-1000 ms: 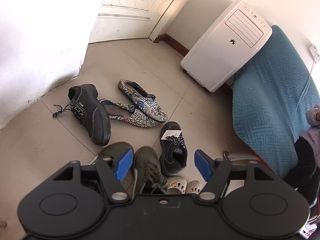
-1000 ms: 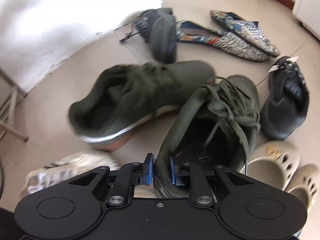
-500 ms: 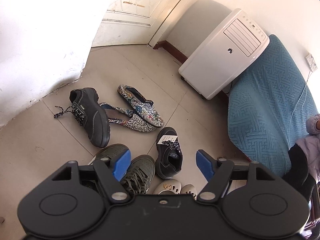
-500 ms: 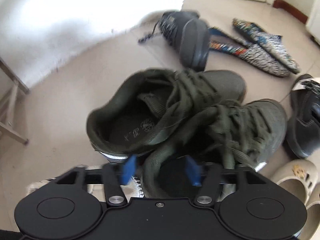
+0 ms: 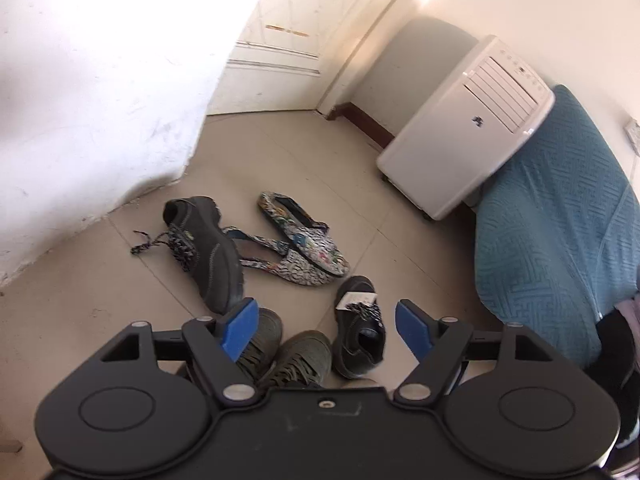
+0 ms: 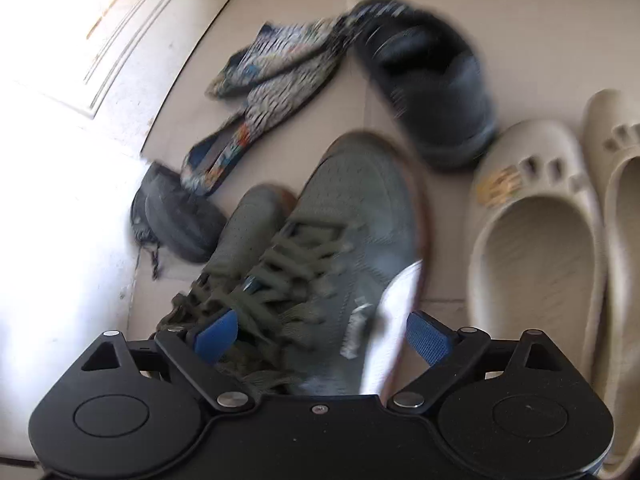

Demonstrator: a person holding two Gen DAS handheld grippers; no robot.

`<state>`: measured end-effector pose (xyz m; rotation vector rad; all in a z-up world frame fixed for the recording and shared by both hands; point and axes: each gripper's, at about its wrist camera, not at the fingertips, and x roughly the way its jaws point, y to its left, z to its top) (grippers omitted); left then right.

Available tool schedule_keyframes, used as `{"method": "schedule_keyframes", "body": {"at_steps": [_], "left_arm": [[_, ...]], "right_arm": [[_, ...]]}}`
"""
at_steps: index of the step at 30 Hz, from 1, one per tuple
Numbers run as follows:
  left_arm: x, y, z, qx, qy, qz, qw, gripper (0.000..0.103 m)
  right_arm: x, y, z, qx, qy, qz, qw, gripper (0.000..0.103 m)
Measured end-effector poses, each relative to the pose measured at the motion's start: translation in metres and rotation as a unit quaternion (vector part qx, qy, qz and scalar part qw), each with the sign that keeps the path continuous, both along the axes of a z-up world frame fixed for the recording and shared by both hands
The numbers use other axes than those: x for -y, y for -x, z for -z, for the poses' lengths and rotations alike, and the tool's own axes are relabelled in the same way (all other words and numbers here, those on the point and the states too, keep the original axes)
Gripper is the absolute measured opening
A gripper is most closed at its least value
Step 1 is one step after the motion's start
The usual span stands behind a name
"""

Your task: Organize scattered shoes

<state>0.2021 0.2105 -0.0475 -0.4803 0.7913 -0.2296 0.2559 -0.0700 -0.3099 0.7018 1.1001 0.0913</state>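
You've got the green sneakers paired beside the cream clogs, but both black shoes and the patterned flats lie scattered farther off; your right gripper, pinching a sneaker's collar a second ago, now gapes above it, and your left gripper hangs spread.

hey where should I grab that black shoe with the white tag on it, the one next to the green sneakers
Take the black shoe by its heel collar, coming down from above with one finger inside the opening. It sits upright with the opening facing up, and the rim there is thin enough to pinch. The open left hand-held gripper hangs almost over it. Avoid the laced tongue with the tag.
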Motion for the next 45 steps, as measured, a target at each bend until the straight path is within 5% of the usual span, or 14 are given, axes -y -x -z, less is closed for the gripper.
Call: {"method": "schedule_keyframes", "body": {"at_steps": [7, 11, 15, 19, 20, 26, 32, 35, 38, 42, 45], "left_arm": [[-0.019, -0.020, 0.012, -0.009, -0.026, -0.052, 0.9982, 0.080], [-0.043, -0.062, 0.030, 0.012, -0.115, -0.082, 0.9899, 0.091], [-0.064, -0.145, 0.086, 0.005, -0.179, -0.042, 0.9830, 0.091], [-0.065, -0.220, 0.157, -0.060, -0.172, 0.050, 0.9820, 0.086], [-0.067, -0.235, 0.172, -0.069, -0.169, 0.051, 0.9819, 0.076], [-0.091, -0.288, 0.231, -0.086, -0.105, 0.020, 0.9905, 0.073], [-0.101, -0.308, 0.259, -0.122, -0.028, 0.023, 0.9918, 0.077], [-0.104, -0.314, 0.267, -0.129, 0.022, 0.031, 0.9909, 0.068], [-0.096, -0.314, 0.258, -0.118, -0.001, 0.041, 0.9921, 0.061], [-0.081, -0.311, 0.220, -0.095, -0.053, 0.074, 0.9913, 0.022], [-0.062, -0.305, 0.196, -0.102, -0.119, 0.102, 0.9824, 0.016]], "right_arm": [[-0.001, 0.008, -0.025, 0.037, 0.057, -0.046, 0.997, 0.092], [0.011, 0.032, -0.058, 0.069, 0.019, -0.078, 0.994, 0.095], [0.007, 0.060, -0.094, 0.109, 0.010, -0.126, 0.986, 0.096], [-0.004, 0.070, -0.104, 0.110, 0.010, -0.141, 0.984, 0.097], [-0.008, 0.072, -0.104, 0.106, 0.011, -0.146, 0.983, 0.097], [-0.029, 0.092, -0.102, 0.083, 0.039, -0.193, 0.977, 0.097], [-0.050, 0.106, -0.094, 0.062, 0.085, -0.239, 0.965, 0.096], [-0.051, 0.105, -0.093, 0.061, 0.089, -0.239, 0.965, 0.096], [-0.048, 0.103, -0.091, 0.059, 0.095, -0.225, 0.968, 0.096], [-0.045, 0.101, -0.089, 0.056, 0.105, -0.212, 0.970, 0.096], [-0.043, 0.102, -0.089, 0.059, 0.107, -0.204, 0.971, 0.096]]}}
